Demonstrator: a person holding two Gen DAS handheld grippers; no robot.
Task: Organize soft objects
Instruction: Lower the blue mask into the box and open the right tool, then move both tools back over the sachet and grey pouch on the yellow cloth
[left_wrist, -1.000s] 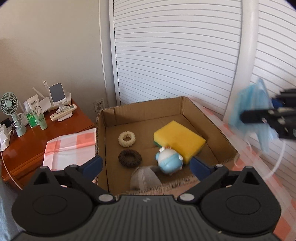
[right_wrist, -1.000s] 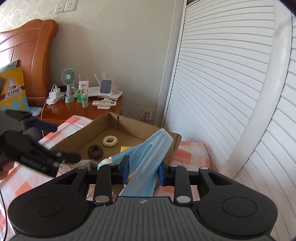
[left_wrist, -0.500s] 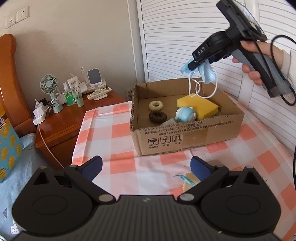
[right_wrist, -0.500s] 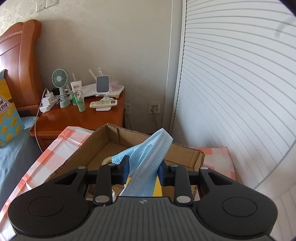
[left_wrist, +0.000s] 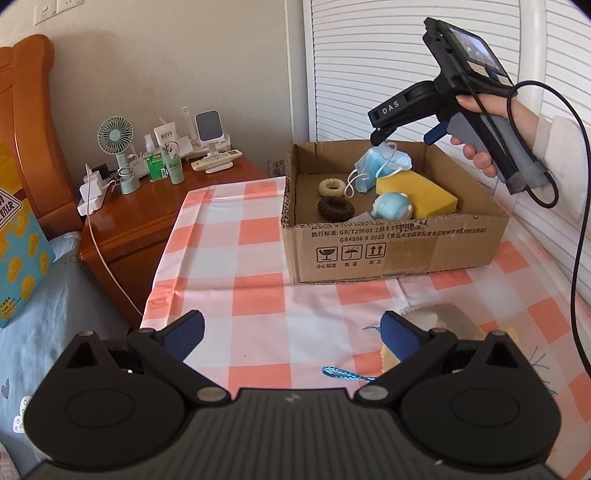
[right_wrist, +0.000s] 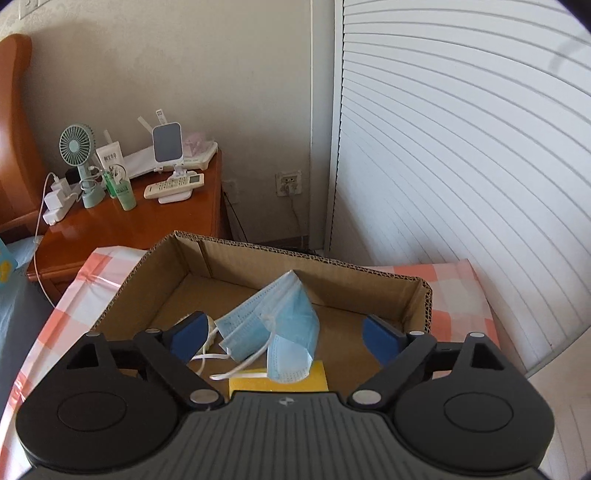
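Two grippers, both spread wide, neither holding anything. Your right gripper (right_wrist: 284, 338) hangs above the cardboard box (left_wrist: 391, 243); the blue face mask (right_wrist: 275, 328) lies loose below and between its fingers, clear of both pads, draped partly over the yellow sponge (left_wrist: 417, 192). Same box holds a cream ring (left_wrist: 331, 187), a dark brown ring (left_wrist: 335, 208) and a pale blue round toy (left_wrist: 391, 206). Your left gripper (left_wrist: 291, 334) sits low over the checked bench (left_wrist: 258, 266), well short of the box; a grey-white soft item (left_wrist: 439, 317) lies just beside its right finger, with a blue cord loop (left_wrist: 345, 374) near it.
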